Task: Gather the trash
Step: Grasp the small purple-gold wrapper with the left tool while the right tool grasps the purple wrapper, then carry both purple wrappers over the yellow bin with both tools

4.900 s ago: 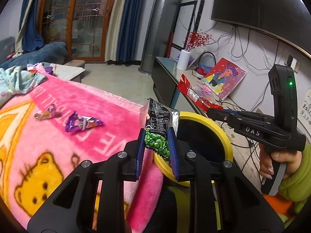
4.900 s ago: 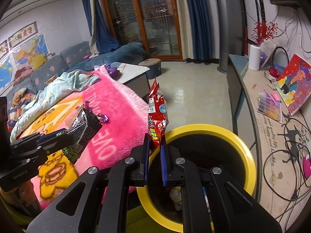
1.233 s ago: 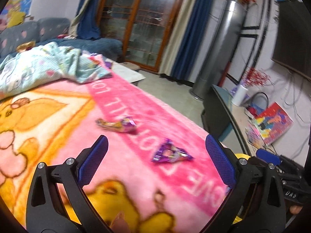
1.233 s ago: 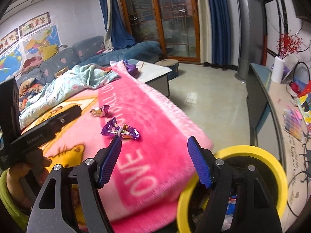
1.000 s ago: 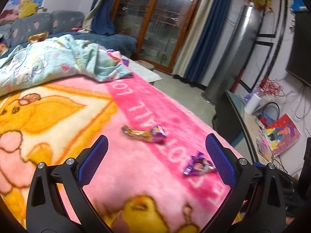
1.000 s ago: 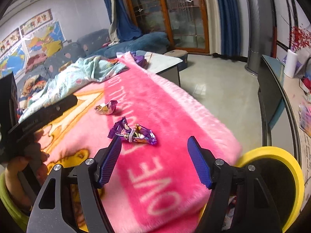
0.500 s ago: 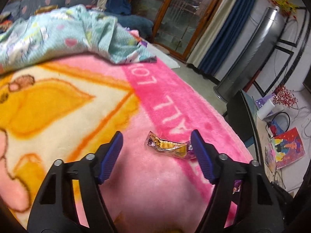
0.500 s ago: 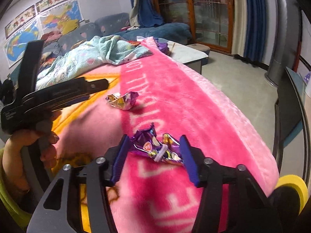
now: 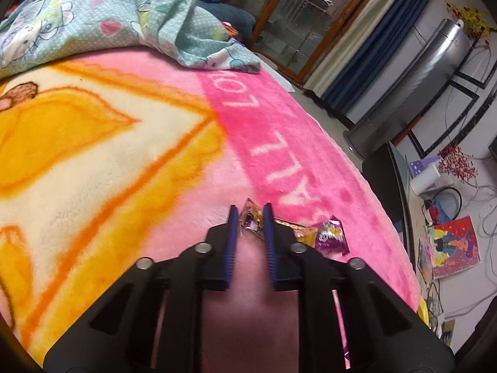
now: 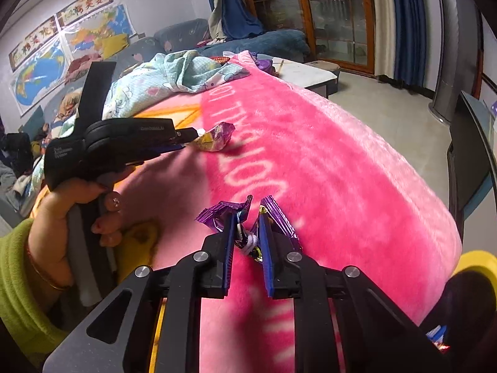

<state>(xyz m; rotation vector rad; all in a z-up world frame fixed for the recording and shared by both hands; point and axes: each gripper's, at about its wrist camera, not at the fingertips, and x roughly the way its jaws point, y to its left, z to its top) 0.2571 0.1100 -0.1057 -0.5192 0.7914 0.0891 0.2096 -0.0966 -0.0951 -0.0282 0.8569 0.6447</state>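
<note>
My left gripper, wide open a second ago, has just been closing and now pinches the gold wrapper on the pink blanket. My right gripper has likewise just been closing and clamps the purple wrapper, which lay untouched between its fingers before. The yellow bin sits at the blanket's right edge.

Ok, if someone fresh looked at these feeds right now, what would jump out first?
The loud pink blanket fills both views. Each gripper has just closed on a wrapper lying on it: the right gripper pinches a purple wrapper in front, the left gripper a gold wrapper further back. A yellow bin peeks in past the blanket's right edge.
</note>
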